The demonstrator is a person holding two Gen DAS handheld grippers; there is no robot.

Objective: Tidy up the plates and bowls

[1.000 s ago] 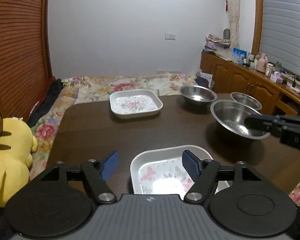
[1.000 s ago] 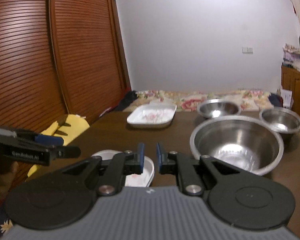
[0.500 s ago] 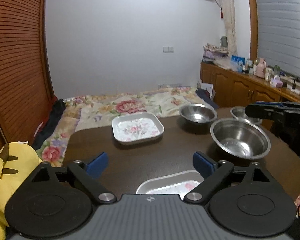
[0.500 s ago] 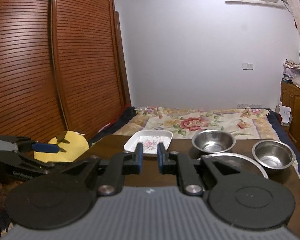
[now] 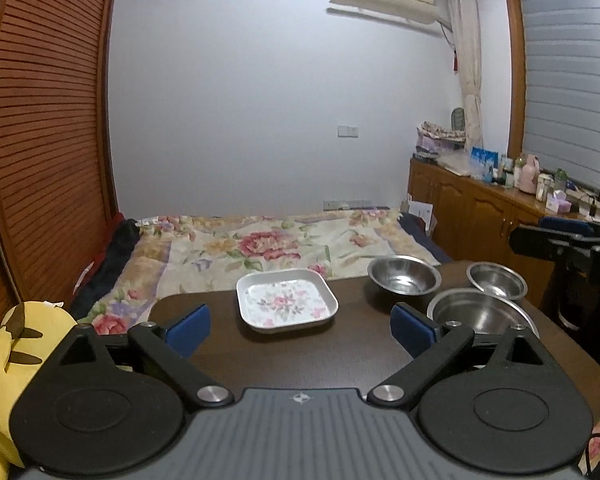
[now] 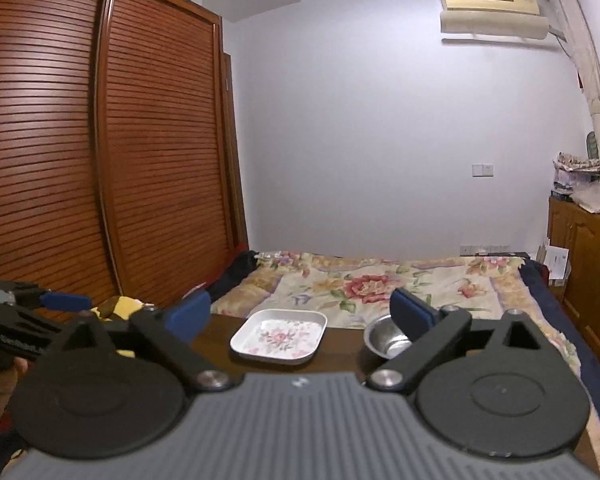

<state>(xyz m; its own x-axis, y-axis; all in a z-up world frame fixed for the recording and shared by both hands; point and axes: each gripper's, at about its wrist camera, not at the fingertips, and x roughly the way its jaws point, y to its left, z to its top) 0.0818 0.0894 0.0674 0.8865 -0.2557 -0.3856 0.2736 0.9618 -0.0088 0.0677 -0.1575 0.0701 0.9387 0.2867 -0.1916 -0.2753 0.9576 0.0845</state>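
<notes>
My left claw (image 5: 300,330) is spread wide and holds nothing, its blue pads (image 5: 188,330) hanging above the dark wooden table (image 5: 360,352). My right claw (image 6: 302,316) is spread just as wide and is empty too; from the left camera I see its dark body beyond the table's right edge

I take the flowered square plate (image 5: 287,300) as my landmark; it lies flat on the table toward the far edge, straight ahead between the left claw's pads. To the right of the plate, apart from it, sits a steel bowl (image 5: 404,280). Further right of the plate stands a smaller steel bowl (image 5: 497,280), and nearer to me than both, right of the plate, a larger steel bowl (image 5: 480,314), partly hidden behind my left claw's right finger

Beyond the plate lies a bed with a flowered cover (image 5: 268,244). Left of the plate, off the table, a yellow plush toy (image 5: 4,364) sits in front of the slatted wooden doors (image 5: 48,140)
</notes>
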